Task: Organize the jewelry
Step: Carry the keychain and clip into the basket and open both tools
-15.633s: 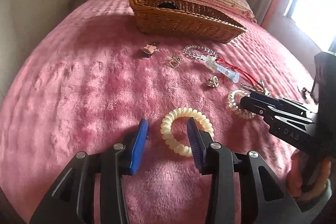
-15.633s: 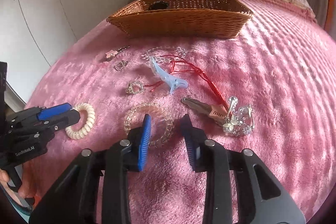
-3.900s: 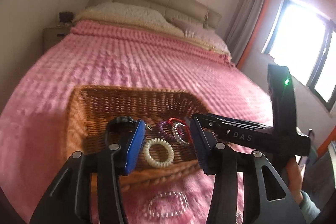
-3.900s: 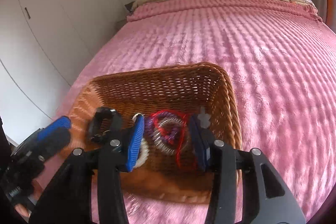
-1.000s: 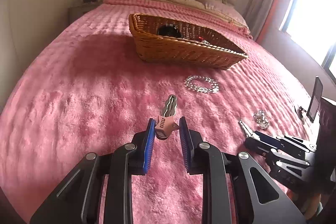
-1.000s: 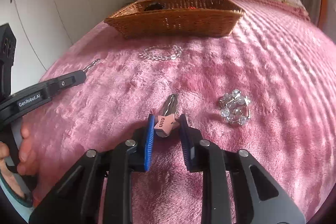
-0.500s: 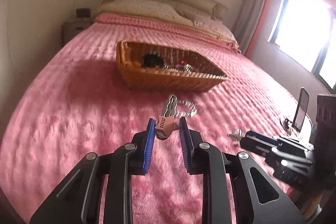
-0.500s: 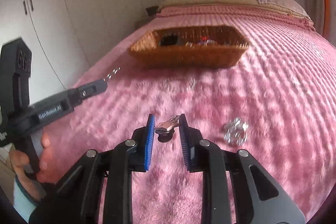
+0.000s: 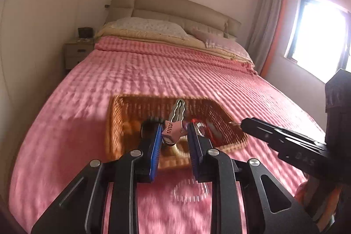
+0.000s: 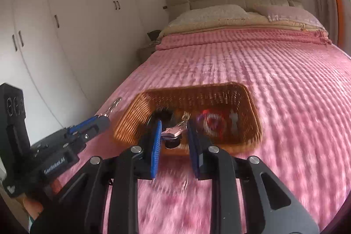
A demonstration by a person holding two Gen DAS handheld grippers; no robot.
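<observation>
Left gripper (image 9: 174, 135) clamped on a pink hair clip (image 9: 173, 129), silver prongs pointing up, held in the air in front of the wicker basket (image 9: 114, 124). Right gripper (image 10: 174, 135) likewise clenched on a second pink clip (image 10: 174, 131), this one lying sideways between the blue pads (image 10: 156, 142), hovering at the basket's near rim. Inside the basket, a black band (image 10: 161, 114), red cord (image 10: 210, 120), blurred pieces. Basket sitting on the pink bedspread (image 10: 274, 71). On the bedspread just beneath the left gripper, a beaded bracelet (image 9: 190, 191), blurred. Beige headboard (image 9: 175, 8) at the far end, white wardrobe (image 10: 65, 25) to the left.
</observation>
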